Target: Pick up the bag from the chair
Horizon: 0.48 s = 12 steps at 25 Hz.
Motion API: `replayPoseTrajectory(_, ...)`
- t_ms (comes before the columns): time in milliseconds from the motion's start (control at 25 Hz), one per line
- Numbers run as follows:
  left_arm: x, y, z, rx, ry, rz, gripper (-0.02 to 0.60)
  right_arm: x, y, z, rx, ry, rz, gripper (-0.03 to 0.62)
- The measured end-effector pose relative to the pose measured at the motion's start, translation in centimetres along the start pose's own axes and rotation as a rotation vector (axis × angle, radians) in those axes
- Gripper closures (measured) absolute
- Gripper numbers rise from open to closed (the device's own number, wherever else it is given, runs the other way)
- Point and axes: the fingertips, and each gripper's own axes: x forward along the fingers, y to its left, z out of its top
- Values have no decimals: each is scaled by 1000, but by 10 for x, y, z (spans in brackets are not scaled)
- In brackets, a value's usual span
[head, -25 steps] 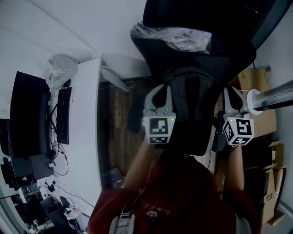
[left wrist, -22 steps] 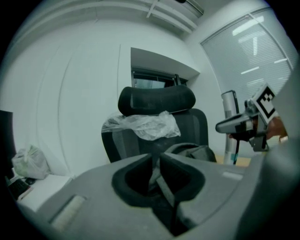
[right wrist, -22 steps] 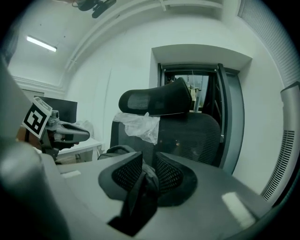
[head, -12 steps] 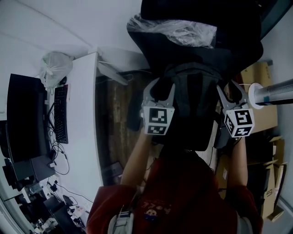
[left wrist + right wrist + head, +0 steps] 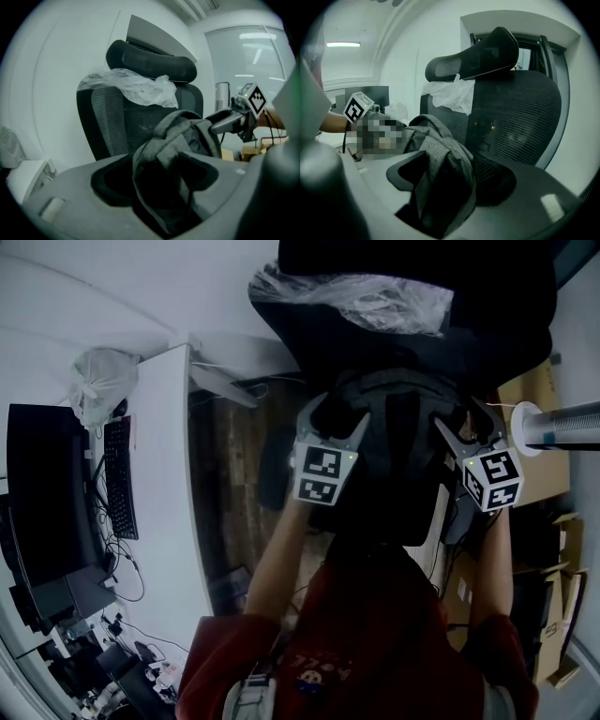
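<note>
1. Backpack (image 5: 398, 456), grey, stands upright on the seat of the office chair (image 5: 487, 324), leaning on its backrest below a crumpled plastic sheet (image 5: 356, 296).
2. The left gripper (image 5: 335, 418) and right gripper (image 5: 466, 423) flank the bag's top. Each has its fingers spread wide, with strap fabric between them but not pinched.
3. Done well, I reckon: seat each pair deeper over its strap, close both together, then lift evenly off the seat.
4. Compared with a second ago, both sets of jaws have just been opening, and the grippers sit nearer the backrest.
</note>
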Motion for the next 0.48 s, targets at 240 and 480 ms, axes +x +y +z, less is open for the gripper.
replayPoseTrajectory(240, 11, 7, -8, -75, 4, -92, 250, 11, -2, -5, 58, 25, 67, 286)
replayPoseTrajectory(480, 23, 5, -9, -50, -15, -152, 277, 19, 0, -12, 5, 55, 64, 289)
